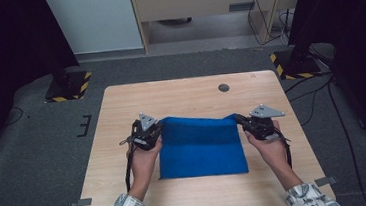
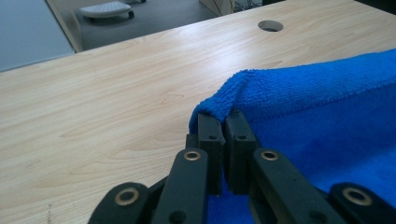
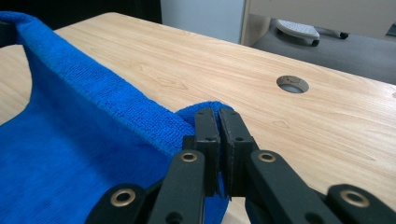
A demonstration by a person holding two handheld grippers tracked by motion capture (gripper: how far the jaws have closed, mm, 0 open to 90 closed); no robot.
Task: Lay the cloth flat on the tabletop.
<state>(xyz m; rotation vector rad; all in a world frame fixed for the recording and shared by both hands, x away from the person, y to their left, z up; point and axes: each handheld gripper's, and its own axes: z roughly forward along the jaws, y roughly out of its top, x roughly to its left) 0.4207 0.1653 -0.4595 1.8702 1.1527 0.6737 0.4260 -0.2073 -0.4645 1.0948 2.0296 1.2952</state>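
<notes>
A blue towel (image 1: 201,149) lies on the wooden table (image 1: 180,95), its far edge lifted off the surface. My left gripper (image 1: 154,129) is shut on the towel's far left corner (image 2: 219,105), the jaws pinched together on the cloth. At the far right corner (image 3: 205,108) my right gripper (image 1: 243,120) is shut in the same way. The raised edge (image 3: 93,79) stretches between the two grippers, while the near part of the towel rests flat on the table. A hand holds each gripper from the near side.
A round cable hole (image 1: 224,87) sits in the table top beyond the towel. Black stands with yellow-black striped bases (image 1: 69,85) flank the table on the floor. Bare wood surrounds the towel on all sides.
</notes>
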